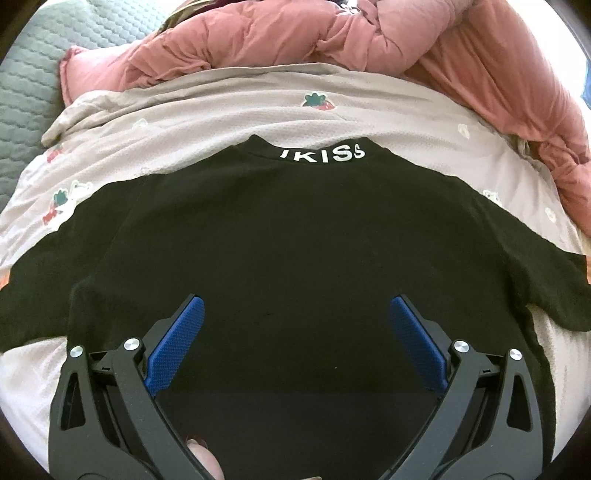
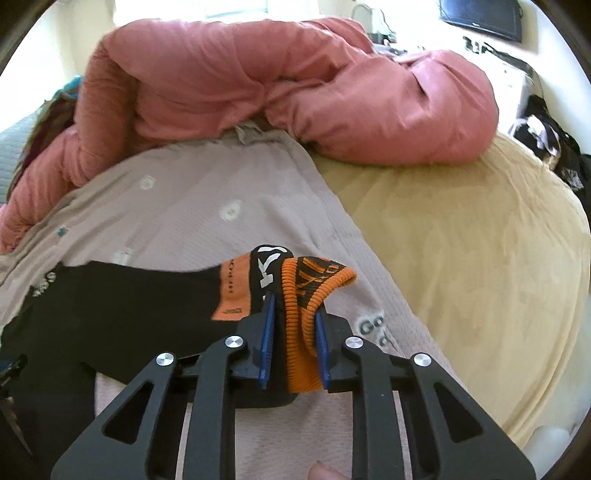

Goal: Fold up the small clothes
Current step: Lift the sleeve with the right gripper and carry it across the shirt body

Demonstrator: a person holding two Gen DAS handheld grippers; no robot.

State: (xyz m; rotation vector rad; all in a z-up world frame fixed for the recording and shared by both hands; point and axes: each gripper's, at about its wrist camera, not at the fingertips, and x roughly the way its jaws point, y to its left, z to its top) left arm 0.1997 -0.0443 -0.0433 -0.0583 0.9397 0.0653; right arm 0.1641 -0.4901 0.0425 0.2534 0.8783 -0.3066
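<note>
A black T-shirt (image 1: pixel 295 236) lies flat on a beige printed sheet (image 1: pixel 221 114), its collar with white letters (image 1: pixel 323 152) at the far end. My left gripper (image 1: pixel 295 310) is open and empty, hovering over the shirt's lower body with blue pads wide apart. In the right wrist view my right gripper (image 2: pixel 293 314) is shut on the shirt's orange ribbed sleeve cuff (image 2: pixel 306 295) and holds it raised over the sheet (image 2: pixel 207 206). The rest of the black shirt (image 2: pixel 110 299) trails to the left.
A bunched pink duvet (image 1: pixel 332 33) lies along the far side of the bed, also in the right wrist view (image 2: pixel 277 85). A tan blanket (image 2: pixel 461 258) covers the right side. A grey quilted cover (image 1: pixel 26 85) is at far left. Dark clutter (image 2: pixel 554 147) sits beyond the bed.
</note>
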